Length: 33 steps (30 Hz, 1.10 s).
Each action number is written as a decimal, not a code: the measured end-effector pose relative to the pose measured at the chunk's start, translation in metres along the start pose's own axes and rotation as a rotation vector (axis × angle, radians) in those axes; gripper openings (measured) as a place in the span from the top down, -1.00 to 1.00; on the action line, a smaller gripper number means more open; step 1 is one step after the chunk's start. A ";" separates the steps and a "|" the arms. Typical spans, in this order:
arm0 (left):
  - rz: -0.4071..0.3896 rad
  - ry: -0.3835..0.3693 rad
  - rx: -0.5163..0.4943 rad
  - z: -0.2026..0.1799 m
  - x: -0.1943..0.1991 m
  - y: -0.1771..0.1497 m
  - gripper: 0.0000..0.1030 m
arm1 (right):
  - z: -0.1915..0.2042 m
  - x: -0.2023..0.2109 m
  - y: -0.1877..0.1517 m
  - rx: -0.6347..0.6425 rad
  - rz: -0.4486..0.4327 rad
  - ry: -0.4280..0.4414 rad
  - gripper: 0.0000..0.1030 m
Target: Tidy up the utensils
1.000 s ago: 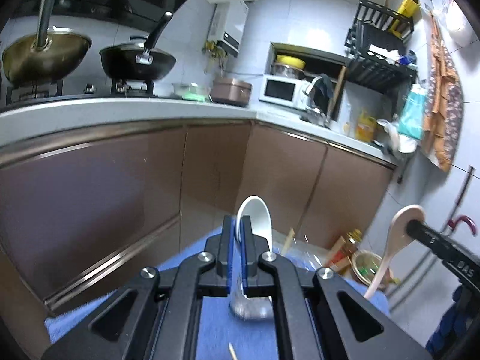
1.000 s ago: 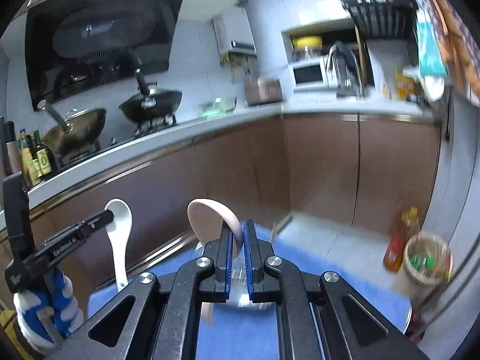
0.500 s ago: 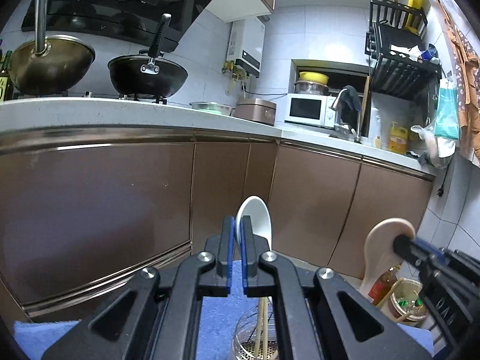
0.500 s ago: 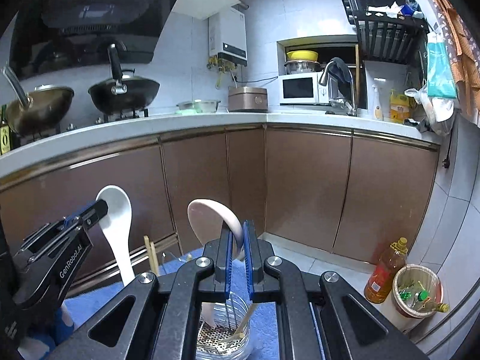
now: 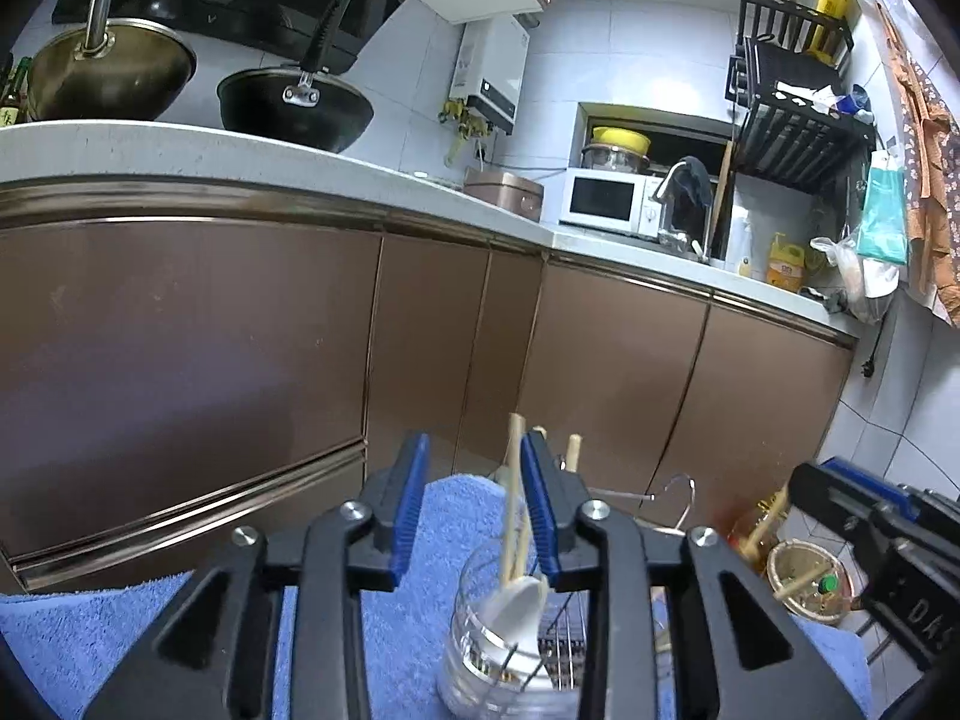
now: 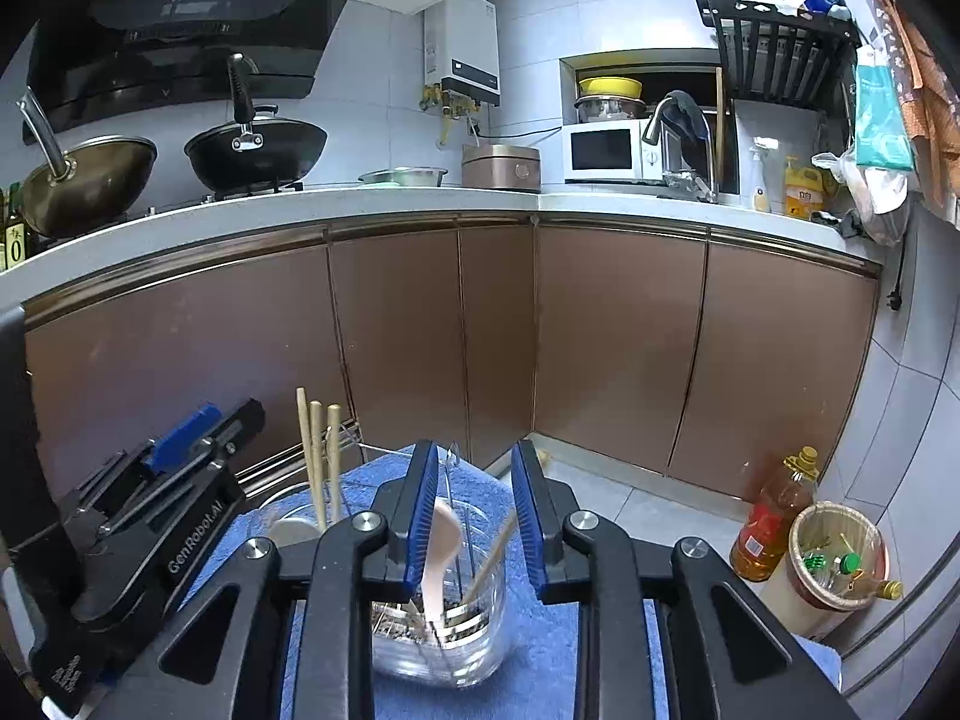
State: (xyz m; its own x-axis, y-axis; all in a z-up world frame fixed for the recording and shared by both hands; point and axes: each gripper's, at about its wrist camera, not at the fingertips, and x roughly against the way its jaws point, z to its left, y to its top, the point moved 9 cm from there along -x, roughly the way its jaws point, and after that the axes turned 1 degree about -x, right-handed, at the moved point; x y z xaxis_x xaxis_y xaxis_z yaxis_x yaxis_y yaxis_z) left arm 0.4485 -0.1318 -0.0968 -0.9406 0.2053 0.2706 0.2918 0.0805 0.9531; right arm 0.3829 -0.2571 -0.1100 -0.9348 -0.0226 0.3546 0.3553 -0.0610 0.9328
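My left gripper (image 5: 474,507) is open and empty above a clear holder (image 5: 498,654) that has a white spoon (image 5: 519,603) and wooden chopsticks (image 5: 515,498) standing in it. My right gripper (image 6: 471,513) is open and empty above a second clear holder (image 6: 444,630) that has a beige spoon (image 6: 441,546) and a chopstick (image 6: 492,552) in it. Both holders stand on a blue towel (image 6: 540,678). The left gripper (image 6: 180,468) shows at the left of the right wrist view, beside chopsticks (image 6: 318,456). The right gripper (image 5: 852,528) shows at the right of the left wrist view.
Brown kitchen cabinets (image 6: 600,348) under a white counter (image 6: 300,210) stand behind the towel. A wire rack (image 5: 660,495) is next to the holders. An oil bottle (image 6: 771,516) and a bin (image 6: 837,558) stand on the floor at the right.
Both grippers have opened and let go of their spoons. The white spoon and the beige spoon now stand in the clear holders below the jaws.
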 end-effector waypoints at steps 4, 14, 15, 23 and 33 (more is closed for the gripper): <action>0.007 0.003 -0.003 0.008 0.019 -0.001 0.40 | -0.001 0.021 0.001 -0.005 -0.012 -0.005 0.48; 0.023 0.021 -0.072 0.013 0.106 0.013 0.16 | 0.005 0.096 -0.004 -0.030 -0.031 -0.010 0.10; 0.025 0.024 -0.078 0.012 0.115 0.013 0.16 | 0.006 0.106 -0.005 -0.033 -0.032 -0.010 0.02; 0.044 0.027 -0.136 0.002 0.192 0.012 0.16 | 0.015 0.171 -0.014 -0.049 -0.046 -0.003 -0.13; 0.073 0.046 -0.157 0.000 0.240 -0.001 0.16 | 0.018 0.218 -0.029 -0.059 -0.052 0.006 -0.19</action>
State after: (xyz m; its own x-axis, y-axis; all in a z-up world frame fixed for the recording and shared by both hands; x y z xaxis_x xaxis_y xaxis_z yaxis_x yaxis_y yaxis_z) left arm 0.2222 -0.0828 -0.0332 -0.9260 0.1595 0.3422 0.3322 -0.0866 0.9392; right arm 0.1685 -0.2419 -0.0580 -0.9521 -0.0233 0.3049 0.3055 -0.1208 0.9445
